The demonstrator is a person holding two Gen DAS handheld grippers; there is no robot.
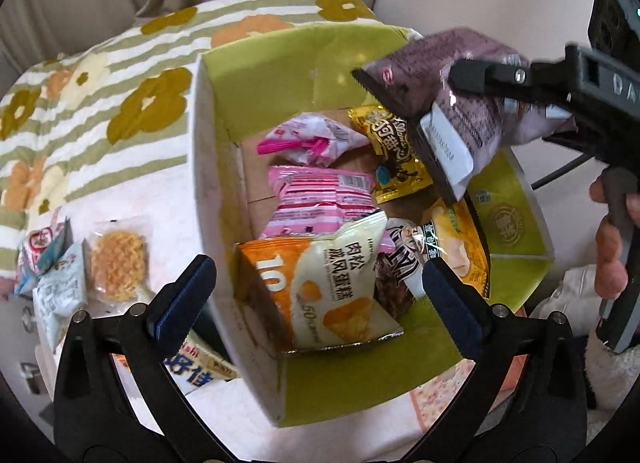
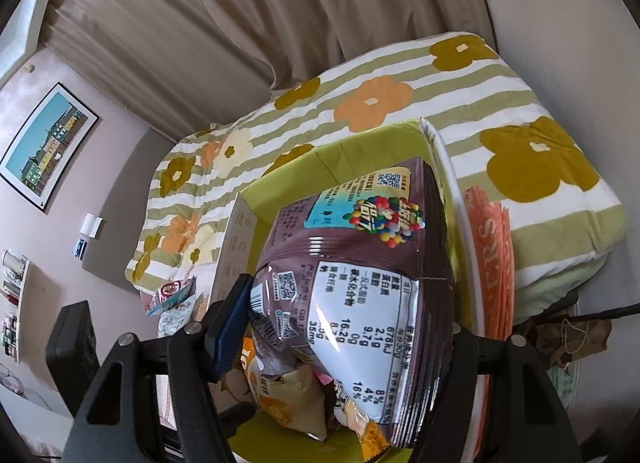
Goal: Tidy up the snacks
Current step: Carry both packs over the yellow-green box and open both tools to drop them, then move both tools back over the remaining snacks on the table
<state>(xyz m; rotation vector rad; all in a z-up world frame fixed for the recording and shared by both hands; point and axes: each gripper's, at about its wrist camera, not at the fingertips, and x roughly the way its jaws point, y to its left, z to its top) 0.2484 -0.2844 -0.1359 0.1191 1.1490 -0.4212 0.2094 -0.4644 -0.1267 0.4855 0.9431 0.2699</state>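
1. The right gripper (image 2: 340,327) clenched the purple candy bag (image 2: 360,263) above the green box (image 1: 248,351), upper right.
2. The left gripper (image 1: 316,295) hung released and empty, lower centre.
3. Dropped askew, the bag could catch the box rim and slide out.

Lime-green box (image 1: 256,75), purple packet (image 2: 360,263) with white panel, orange-and-cream packet (image 1: 320,287), pink striped packet (image 1: 320,199), green-striped quilt (image 1: 100,95) with ochre flowers.

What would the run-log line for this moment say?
left gripper: open, empty, over box | right gripper: shut on purple snack bag, above box | waffle pack: outside box
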